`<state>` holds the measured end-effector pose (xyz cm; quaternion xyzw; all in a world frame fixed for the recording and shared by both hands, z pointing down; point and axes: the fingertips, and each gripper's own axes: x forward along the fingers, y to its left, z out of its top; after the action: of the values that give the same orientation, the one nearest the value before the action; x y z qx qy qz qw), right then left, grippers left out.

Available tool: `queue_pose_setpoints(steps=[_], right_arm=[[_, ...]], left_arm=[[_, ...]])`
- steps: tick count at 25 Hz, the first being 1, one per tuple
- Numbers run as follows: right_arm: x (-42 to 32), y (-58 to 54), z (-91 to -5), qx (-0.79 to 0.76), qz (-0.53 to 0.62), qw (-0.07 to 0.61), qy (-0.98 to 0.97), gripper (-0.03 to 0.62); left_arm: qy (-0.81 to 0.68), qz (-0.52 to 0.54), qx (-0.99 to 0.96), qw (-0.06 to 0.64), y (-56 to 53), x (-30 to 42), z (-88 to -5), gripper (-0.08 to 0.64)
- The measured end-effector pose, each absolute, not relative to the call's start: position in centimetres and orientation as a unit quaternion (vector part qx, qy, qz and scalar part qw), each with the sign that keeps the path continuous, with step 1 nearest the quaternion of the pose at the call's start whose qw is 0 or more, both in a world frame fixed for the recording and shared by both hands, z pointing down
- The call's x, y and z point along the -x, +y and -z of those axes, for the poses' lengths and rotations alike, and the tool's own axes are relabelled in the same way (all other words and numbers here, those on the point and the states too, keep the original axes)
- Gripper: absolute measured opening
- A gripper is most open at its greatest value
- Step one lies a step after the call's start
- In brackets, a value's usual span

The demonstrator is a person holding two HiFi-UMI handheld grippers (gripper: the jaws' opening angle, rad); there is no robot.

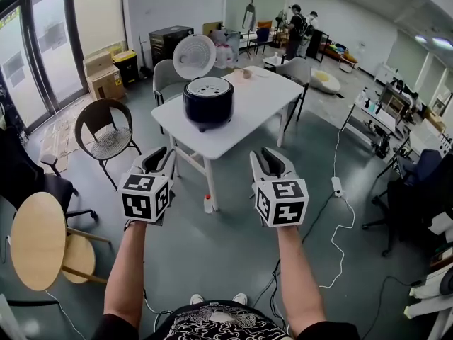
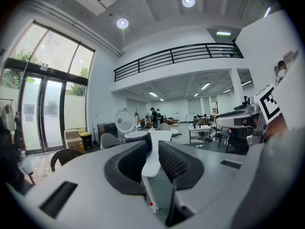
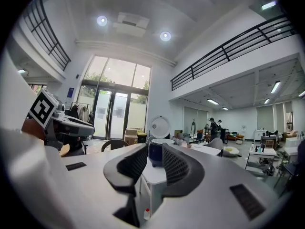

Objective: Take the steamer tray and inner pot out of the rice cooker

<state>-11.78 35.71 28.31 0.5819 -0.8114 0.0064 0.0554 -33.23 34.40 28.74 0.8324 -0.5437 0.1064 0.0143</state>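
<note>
- Head view: open rice cooker (image 1: 208, 102) stands on the table (image 1: 255, 115), well apart from left gripper (image 1: 159, 154) and right gripper (image 1: 271, 156).
- Its perforated steamer tray (image 1: 209, 86) looks light and stiff; grip the rim.
- Both jaw pairs are slightly parted and empty.

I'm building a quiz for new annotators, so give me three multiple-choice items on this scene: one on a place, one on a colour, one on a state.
1. Where does the rice cooker stand? A on the floor; B on the white table; C on a chair.
2. What colour is its body? A red; B yellow; C dark.
3. How is its lid? A raised open; B shut; C lying on the floor.
Answers: B, the head view shows it on the tabletop; C, the body looks near black; A, the lid stands up behind the cooker's open top.
</note>
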Motion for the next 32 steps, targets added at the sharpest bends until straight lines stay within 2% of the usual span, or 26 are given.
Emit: queue_pose_setpoints(steps=[3, 5, 9, 24, 32], right_arm=[[11.7, 35.8, -28.4, -0.579, -0.008, 0.052, -0.814, 0.121], [11.7, 35.9, -28.3, -0.578, -0.007, 0.05, -0.814, 0.162], [11.7, 36.1, -28.2, -0.579, -0.007, 0.046, -0.814, 0.216], [10.2, 35.9, -29.3, -0.567, -0.02, 0.043, -0.822, 0.392], [5.7, 33.9, -29.7, -0.557, -0.03, 0.044, -0.829, 0.437]], left_arm=[[-0.546, -0.104, -0.831, 0.012, 34.4, 33.1, -28.8, 0.111], [-0.547, -0.103, -0.831, 0.011, 34.4, 32.9, -28.6, 0.129], [-0.548, -0.101, -0.83, 0.012, 34.6, 32.8, -28.7, 0.203], [-0.557, -0.104, -0.824, 0.025, 34.4, 31.3, -29.7, 0.357], [-0.568, -0.104, -0.816, 0.03, 32.4, 27.3, -30.1, 0.38]])
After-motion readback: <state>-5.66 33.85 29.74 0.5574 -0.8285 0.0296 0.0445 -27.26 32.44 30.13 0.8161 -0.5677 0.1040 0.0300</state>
